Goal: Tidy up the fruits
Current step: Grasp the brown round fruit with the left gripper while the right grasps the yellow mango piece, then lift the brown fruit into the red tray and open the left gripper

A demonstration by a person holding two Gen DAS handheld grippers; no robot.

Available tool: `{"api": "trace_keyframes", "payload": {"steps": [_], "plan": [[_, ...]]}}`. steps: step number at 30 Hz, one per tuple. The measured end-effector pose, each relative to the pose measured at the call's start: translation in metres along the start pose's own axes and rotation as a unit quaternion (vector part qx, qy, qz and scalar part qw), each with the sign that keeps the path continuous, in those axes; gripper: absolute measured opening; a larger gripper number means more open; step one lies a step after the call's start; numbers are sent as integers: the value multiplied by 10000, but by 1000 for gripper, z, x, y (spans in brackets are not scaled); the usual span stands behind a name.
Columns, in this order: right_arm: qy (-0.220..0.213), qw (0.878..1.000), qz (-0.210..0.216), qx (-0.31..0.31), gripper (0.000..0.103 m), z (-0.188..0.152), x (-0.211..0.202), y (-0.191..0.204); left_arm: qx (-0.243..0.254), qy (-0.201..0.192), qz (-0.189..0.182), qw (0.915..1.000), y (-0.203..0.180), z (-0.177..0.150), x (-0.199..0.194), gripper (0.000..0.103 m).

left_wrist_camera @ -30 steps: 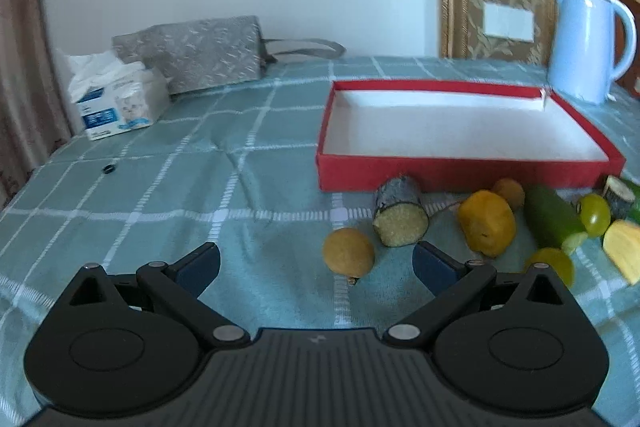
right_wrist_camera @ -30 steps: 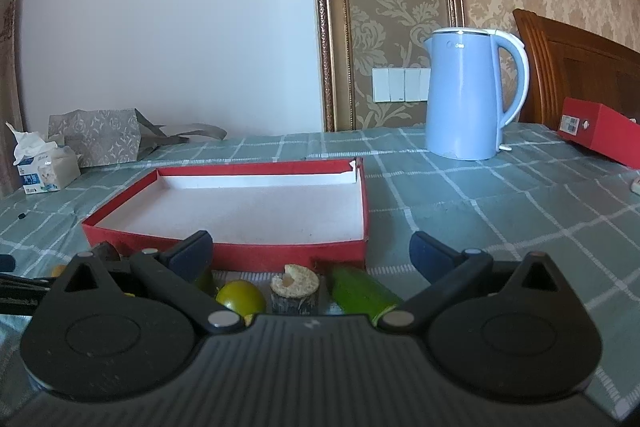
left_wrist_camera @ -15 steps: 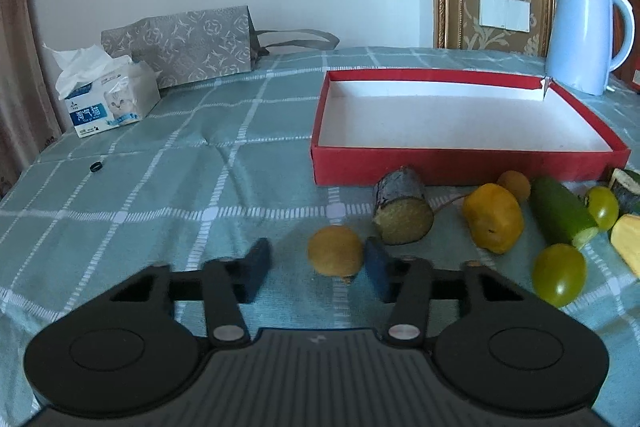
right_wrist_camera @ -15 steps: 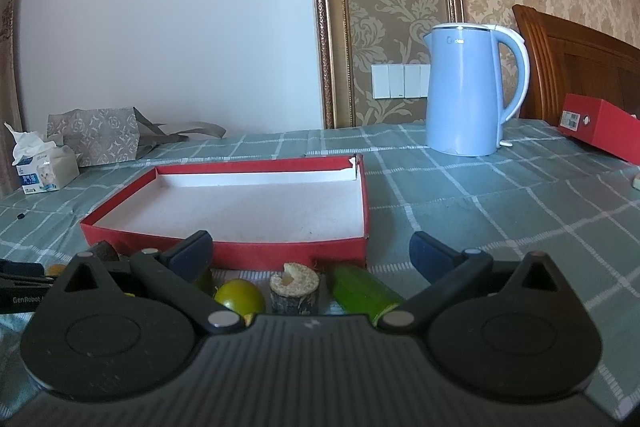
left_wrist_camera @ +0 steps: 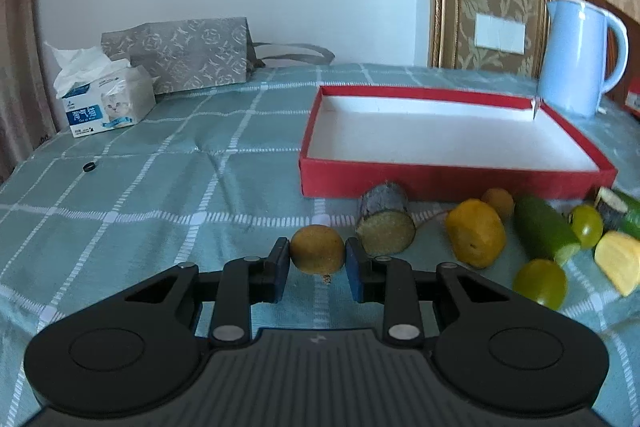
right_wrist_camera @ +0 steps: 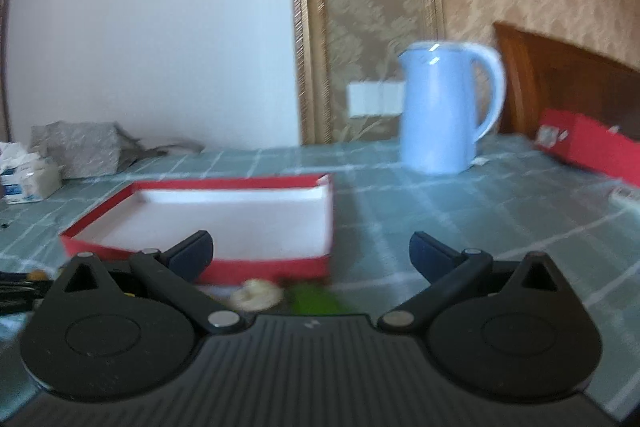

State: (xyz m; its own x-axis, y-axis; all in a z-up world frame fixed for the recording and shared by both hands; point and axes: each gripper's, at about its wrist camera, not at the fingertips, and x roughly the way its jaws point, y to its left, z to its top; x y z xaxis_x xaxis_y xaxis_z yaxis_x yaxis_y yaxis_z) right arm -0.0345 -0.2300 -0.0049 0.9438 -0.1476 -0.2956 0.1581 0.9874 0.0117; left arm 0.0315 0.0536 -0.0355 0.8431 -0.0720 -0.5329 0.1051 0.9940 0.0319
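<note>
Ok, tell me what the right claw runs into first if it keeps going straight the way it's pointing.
Probably the red box: its near wall sits straight ahead of the open right claw, between its fingers. The picture is blurred, so depth is unsure; the fruit pieces lie lower, likely passed over.

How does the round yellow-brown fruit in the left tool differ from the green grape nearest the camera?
The yellow-brown fruit is dull and brownish; the green grape is glossy green. The fruit is clamped in the left tool; the grape lies free at the right. The fruit looks larger. Both are roundish and outside the red box.
</note>
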Motion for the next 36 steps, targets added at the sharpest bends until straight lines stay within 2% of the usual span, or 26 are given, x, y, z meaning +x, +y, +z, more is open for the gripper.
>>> {"api": "trace_keyframes", "payload": {"steps": [2, 5, 8, 10, 11, 12, 13, 14, 15, 16, 17, 19, 21, 23, 24, 30, 36], "plan": [[-31, 9998, -200, -75, 103, 3, -5, -16, -52, 6, -33, 10000, 2, 0, 0, 29], [292, 9993, -138, 189, 103, 8, -10, -51, -73, 53, -125, 9999, 1, 0, 1, 29], [660, 9954, 329, 617, 103, 6, -13, -73, -59, 49, -146, 9999, 0, 0, 1, 29], [910, 9894, 831, 773, 103, -1, -12, -72, -74, 53, -151, 9998, 1, 0, 1, 29], [1017, 9877, 945, 713, 102, -5, -12, -67, -90, 62, -156, 9998, 1, 0, 1, 29], [1077, 9875, 1020, 530, 99, -8, -11, -57, -105, 74, -160, 9998, 2, 0, 2, 29], [1100, 9881, 1037, 277, 88, -11, -11, -46, -123, 85, -166, 9998, 2, 0, 2, 29], [1094, 9888, 1013, -20, 83, -14, -11, -33, -137, 99, -168, 9997, 3, 0, 2, 29], [1084, 9885, 1034, -218, 83, -17, -12, -23, -156, 110, -168, 9997, 3, 0, 3, 29], [1090, 9868, 1143, -372, 78, -20, -13, -13, -172, 118, -163, 9997, 4, 0, 3, 29], [1133, 9847, 1256, -427, 72, -21, -13, -6, -183, 123, -168, 9996, 5, 0, 3, 29], [1331, 9781, 1512, -518, 64, -21, -8, 5, -189, 129, -172, 9996, 5, 0, 4, 29], [1478, 9744, 1576, -619, 56, -23, -1, 15, -177, 118, -176, 9996, 5, 0, 4, 29], [1619, 9713, 1610, -671, 41, -25, 7, 23, -174, 117, -191, 9996, 5, -1, 4, 29], [1703, 9699, 1597, -686, 37, -27, 12, 26, -174, 122, -200, 9996, 5, -1, 4, 29], [1730, 9716, 1397, -809, 30, -33, 26, 36, -196, 136, -242, 9994, 5, -1, 4, 29], [1590, 9736, 1336, -947, 29, -37, 23, 38, -193, 134, -239, 9994, 5, -1, 4, 29]]}}
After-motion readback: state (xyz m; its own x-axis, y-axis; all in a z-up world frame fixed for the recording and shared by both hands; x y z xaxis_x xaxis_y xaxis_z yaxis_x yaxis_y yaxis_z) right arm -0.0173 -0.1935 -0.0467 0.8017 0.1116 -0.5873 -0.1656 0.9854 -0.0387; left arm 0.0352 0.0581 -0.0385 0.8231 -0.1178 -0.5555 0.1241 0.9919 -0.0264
